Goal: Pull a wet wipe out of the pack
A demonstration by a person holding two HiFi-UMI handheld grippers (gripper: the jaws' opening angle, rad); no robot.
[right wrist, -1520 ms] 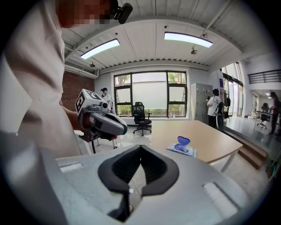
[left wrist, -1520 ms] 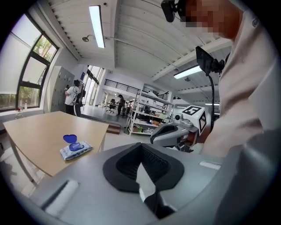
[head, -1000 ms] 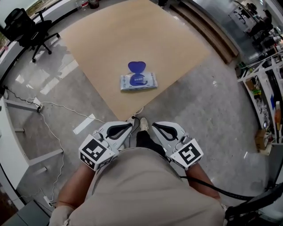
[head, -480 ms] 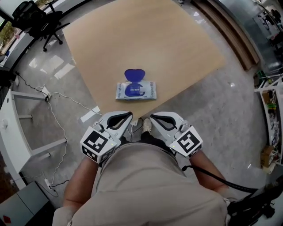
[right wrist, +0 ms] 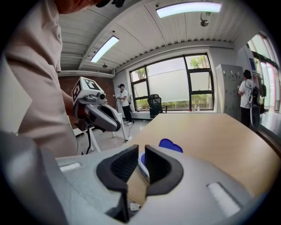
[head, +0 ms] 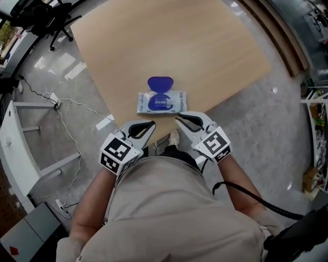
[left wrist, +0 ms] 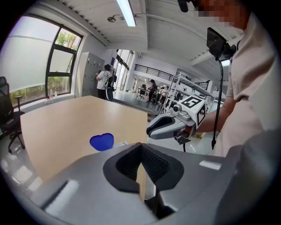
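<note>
A white and blue wet wipe pack (head: 161,102) lies near the corner of the wooden table (head: 205,46). Its blue lid (head: 160,83) is flipped open on the far side. Both grippers are held close to my body, short of the pack and not touching it. My left gripper (head: 152,124) is shut with nothing in it, and so is my right gripper (head: 178,118). The left gripper view shows the lid (left wrist: 102,141) beyond the shut left gripper (left wrist: 140,147). In the right gripper view, the pack (right wrist: 143,164) shows past the right gripper (right wrist: 140,154).
Around the table is grey floor with a white cable (head: 77,107) at the left, a white frame (head: 20,148) and an office chair (head: 46,13). Shelving (head: 320,107) stands at the far right. People stand far off by the windows (right wrist: 246,94).
Both grippers have come forward to the table's near corner, closer to the pack. The pack has stayed put on the table and the jaws look the same.
</note>
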